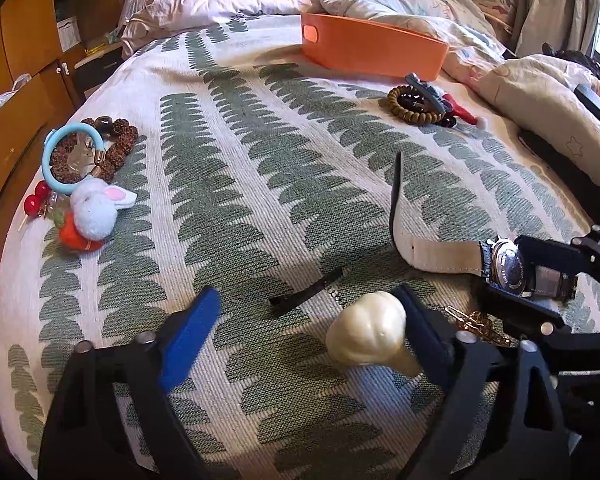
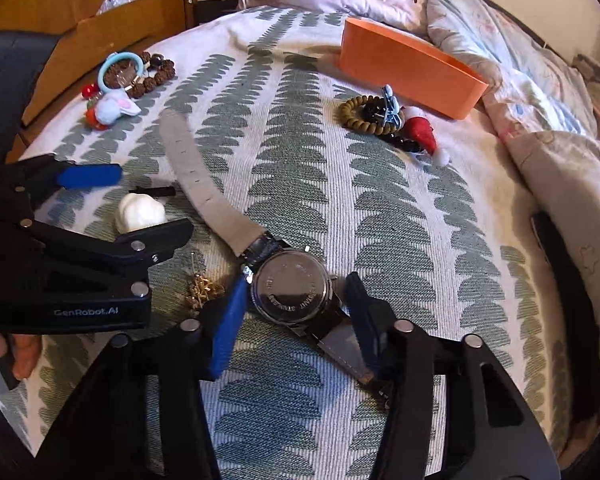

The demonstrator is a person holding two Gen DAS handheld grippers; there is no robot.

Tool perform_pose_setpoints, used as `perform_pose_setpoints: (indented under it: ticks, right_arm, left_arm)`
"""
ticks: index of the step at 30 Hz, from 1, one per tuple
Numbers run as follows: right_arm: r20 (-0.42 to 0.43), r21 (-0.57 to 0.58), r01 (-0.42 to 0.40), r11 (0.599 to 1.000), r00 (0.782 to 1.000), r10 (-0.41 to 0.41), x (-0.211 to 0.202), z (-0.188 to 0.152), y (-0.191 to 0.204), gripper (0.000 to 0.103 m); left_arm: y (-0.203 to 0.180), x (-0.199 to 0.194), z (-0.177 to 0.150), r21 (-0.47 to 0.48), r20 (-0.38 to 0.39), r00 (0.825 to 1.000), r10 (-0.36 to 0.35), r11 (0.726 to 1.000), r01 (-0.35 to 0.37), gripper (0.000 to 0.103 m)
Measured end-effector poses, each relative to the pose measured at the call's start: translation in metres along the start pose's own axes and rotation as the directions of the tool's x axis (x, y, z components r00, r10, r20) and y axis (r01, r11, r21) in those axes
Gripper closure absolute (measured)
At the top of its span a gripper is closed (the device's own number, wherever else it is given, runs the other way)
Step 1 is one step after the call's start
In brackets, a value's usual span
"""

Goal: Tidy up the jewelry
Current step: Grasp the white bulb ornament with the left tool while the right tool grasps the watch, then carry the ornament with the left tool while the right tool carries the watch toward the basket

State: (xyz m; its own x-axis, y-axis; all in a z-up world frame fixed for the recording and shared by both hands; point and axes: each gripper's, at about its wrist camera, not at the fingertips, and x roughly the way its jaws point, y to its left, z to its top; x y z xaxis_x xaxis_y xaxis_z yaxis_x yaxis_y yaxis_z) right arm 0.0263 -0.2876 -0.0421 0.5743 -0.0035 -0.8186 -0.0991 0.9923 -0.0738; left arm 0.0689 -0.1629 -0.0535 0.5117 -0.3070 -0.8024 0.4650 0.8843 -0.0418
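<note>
From your left wrist camera, your left gripper (image 1: 304, 320) stands wide apart over the leaf-patterned bedspread (image 1: 260, 140), grasping nothing. A cream pearly clip (image 1: 366, 334) lies between its fingers, close against the right one; you cannot tell whether that finger touches it. A black hair pin (image 1: 306, 292) lies just beyond the clip. To the right, your right gripper (image 1: 540, 276) has the watch (image 1: 508, 268) between its fingers, and the pale strap curls up and away from it. A gold chain (image 1: 482, 326) lies on the bedspread just beside. Far left sits a pile with a blue ring (image 1: 66, 156), brown beads and a plush rabbit (image 1: 96, 208). Further back, an olive bead bracelet (image 1: 414, 104) lies near the orange bin (image 1: 374, 46)

From your right wrist camera, your right gripper (image 2: 296, 304) brackets the watch (image 2: 292, 288), which lies case-back up on the bedspread (image 2: 380, 200). The left finger touches the case edge, the right one stands at the strap beside it; whether they clamp it you cannot tell. The gold chain (image 2: 204, 290) lies just left of the blue finger. Your left gripper (image 2: 156, 200) is at left, spread around the cream clip (image 2: 140, 212). The orange bin (image 2: 408, 66) sits well back
</note>
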Motion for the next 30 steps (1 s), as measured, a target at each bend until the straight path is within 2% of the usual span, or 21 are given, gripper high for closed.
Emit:
perform_pose_setpoints:
  ticks: [1,3,5,7,8,13,17,26,27,28,30]
  right_arm:
    - [0.002,0.014,-0.012,1.0,1.0,0.012,-0.001,0.0,-0.002,0.056]
    - [0.009,0.054,-0.047,0.997,0.999,0.047,-0.004,-0.001,-0.008,0.057]
    - [0.019,0.085,-0.077,0.993,0.997,0.076,-0.008,-0.002,-0.013,0.058]
    - [0.036,0.113,-0.098,0.989,0.995,0.095,-0.013,-0.003,-0.018,0.059]
    - [0.046,0.123,-0.103,0.987,0.994,0.098,-0.016,-0.003,-0.02,0.059]
    - [0.105,0.175,-0.151,0.973,0.985,0.134,-0.031,-0.003,-0.03,0.06]
    - [0.138,0.201,-0.171,0.965,0.98,0.145,-0.039,-0.003,-0.037,0.061]
    - [0.238,0.248,-0.226,0.942,0.957,0.167,-0.061,0.0,-0.05,0.066]
    - [0.258,0.26,-0.237,0.936,0.951,0.169,-0.065,0.0,-0.053,0.069]
    - [0.273,0.267,-0.245,0.932,0.947,0.171,-0.068,0.001,-0.056,0.077]
    - [0.304,0.284,-0.265,0.922,0.936,0.176,-0.074,0.003,-0.063,0.079]
  left_arm:
    - [0.0,0.0,0.001,0.002,0.002,1.0,-0.007,1.0,0.007,0.029]
    - [-0.001,-0.001,0.001,0.011,0.001,1.0,-0.015,1.0,0.015,0.033]
    - [0.0,-0.002,0.001,0.01,0.0,1.0,-0.024,1.0,0.024,0.043]
    - [0.002,-0.003,0.002,0.009,-0.004,1.0,-0.029,1.0,0.029,0.048]
    - [0.003,-0.003,0.002,0.005,-0.006,0.999,-0.031,0.999,0.031,0.056]
    - [0.01,-0.007,0.003,-0.013,-0.017,0.998,-0.055,0.998,0.054,0.07]
    - [0.016,-0.011,0.004,-0.037,-0.014,0.997,-0.07,0.997,0.069,0.07]
    - [0.029,-0.031,0.013,-0.061,0.049,0.997,-0.054,0.996,0.057,0.07]
    - [0.03,-0.033,0.015,-0.065,0.055,0.997,-0.053,0.996,0.056,0.07]
    - [0.032,-0.034,0.016,-0.068,0.058,0.997,-0.052,0.996,0.056,0.07]
    - [0.035,-0.038,0.019,-0.077,0.071,0.996,-0.047,0.996,0.052,0.07]
